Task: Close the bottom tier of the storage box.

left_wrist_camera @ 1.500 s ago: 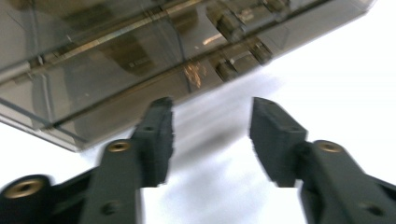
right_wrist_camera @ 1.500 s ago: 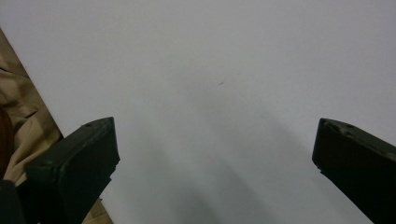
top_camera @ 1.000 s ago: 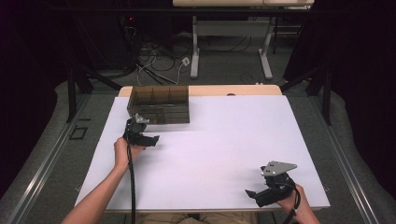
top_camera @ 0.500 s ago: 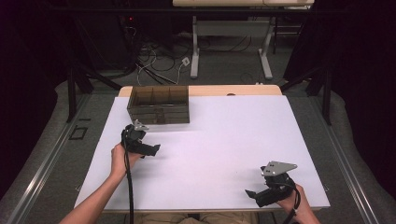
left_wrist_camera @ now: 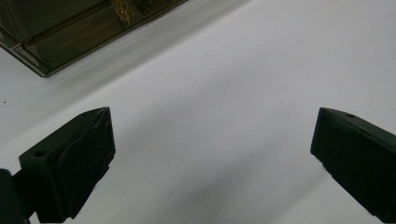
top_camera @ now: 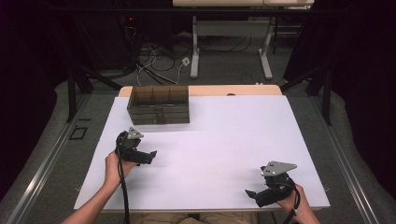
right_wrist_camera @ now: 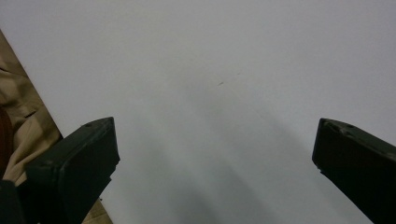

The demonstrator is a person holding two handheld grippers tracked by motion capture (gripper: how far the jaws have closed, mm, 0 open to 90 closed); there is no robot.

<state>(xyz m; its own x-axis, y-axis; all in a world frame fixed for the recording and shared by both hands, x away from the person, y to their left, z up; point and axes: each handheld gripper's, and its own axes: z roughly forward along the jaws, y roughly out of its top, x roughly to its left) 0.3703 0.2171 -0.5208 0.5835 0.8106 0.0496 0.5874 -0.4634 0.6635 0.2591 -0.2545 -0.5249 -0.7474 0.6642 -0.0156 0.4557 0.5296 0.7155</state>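
Note:
A dark, see-through compartment box stands at the back left of the white table; its corner shows at the top left of the left gripper view. My left gripper hovers in front of the box, apart from it, pointing right. Its jaws have just been opening and now stand wide with nothing between them. My right gripper rests near the front right edge and points left. It is open, with bare white tabletop between its jaws.
Beige trousers show past the table's front edge in the right gripper view. Behind the table, desk legs and loose cables lie on the floor. Black curtains close off both sides.
My left gripper has drawn back from the box toward the front of the table. The right gripper has not moved.

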